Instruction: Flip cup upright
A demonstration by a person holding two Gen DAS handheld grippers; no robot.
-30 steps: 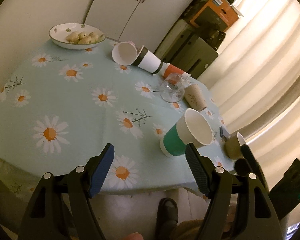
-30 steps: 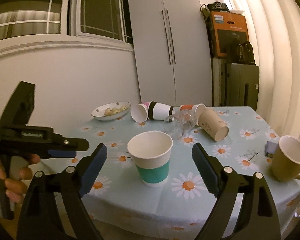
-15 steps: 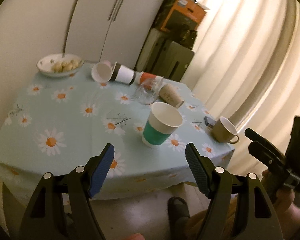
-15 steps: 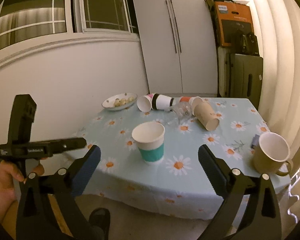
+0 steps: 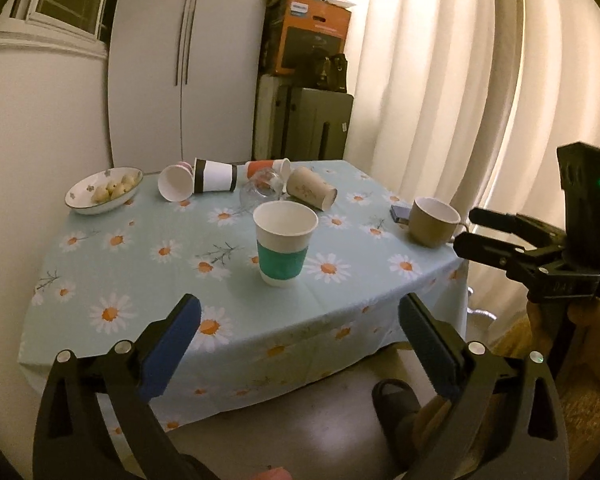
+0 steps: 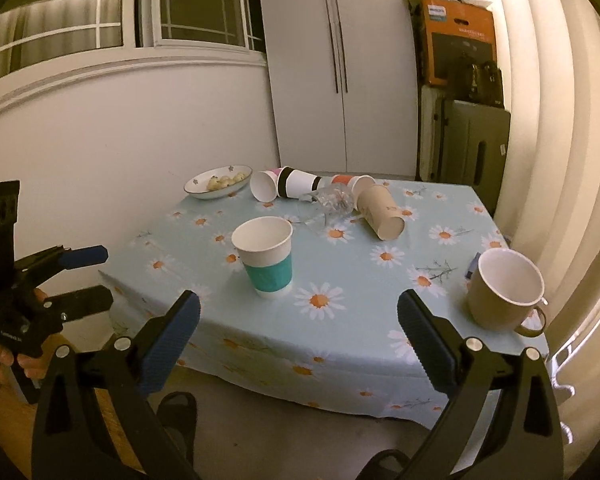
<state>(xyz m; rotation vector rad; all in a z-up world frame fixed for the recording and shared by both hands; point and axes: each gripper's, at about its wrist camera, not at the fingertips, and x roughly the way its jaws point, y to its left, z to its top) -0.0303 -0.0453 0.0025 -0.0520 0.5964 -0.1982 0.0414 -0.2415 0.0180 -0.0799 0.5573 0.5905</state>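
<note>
On the daisy-print tablecloth [image 5: 148, 240] a teal-banded paper cup [image 5: 283, 249] stands upright, both hand-held grippers [image 5: 298, 344] [image 6: 298, 340] released.

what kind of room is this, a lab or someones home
Most likely a home dining corner, not a lab: a small table under a daisy-print tablecloth, a bowl of snacks, a white two-door cupboard and full-length curtains beside it.

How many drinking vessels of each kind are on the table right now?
Paper cups: 5, namely the teal-banded cup upright, and the pink cup, black-banded cup, orange cup and tan cup lying on their sides
Mugs: 1, the brown mug
Glasses: 1, the clear glass lying down
Total: 7
</note>
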